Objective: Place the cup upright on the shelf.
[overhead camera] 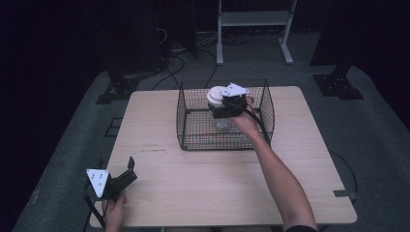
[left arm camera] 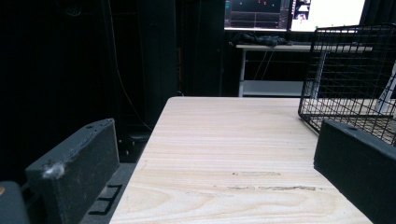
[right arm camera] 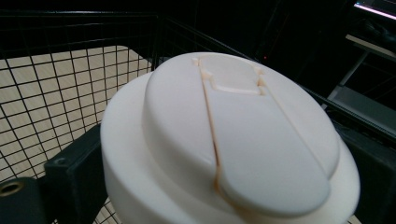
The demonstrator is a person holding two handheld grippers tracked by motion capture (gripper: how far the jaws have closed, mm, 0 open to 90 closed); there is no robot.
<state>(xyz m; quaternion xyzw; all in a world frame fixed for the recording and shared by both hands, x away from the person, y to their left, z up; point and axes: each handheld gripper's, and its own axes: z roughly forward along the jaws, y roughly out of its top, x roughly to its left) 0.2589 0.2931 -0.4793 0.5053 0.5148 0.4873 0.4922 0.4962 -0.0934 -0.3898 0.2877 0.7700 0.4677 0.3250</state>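
The right gripper is clamped on a clear bottle with a white flip-top cap, its black jaws pressing the neck just under the cap from either side. The bottle hangs inside the black wire basket, near the basket's back wall, with its clear body low over the basket floor; whether it touches that floor I cannot tell. From here I would say the bottle is being set into or lifted from the basket, and either way the thing to watch is the basket's rim. Keep the bottle upright, move it straight up or down well inside the walls, and keep the forearm from catching the front wires. The left gripper rests well in front of the basket at the near left corner of the table, jaws spread wide with nothing between them.
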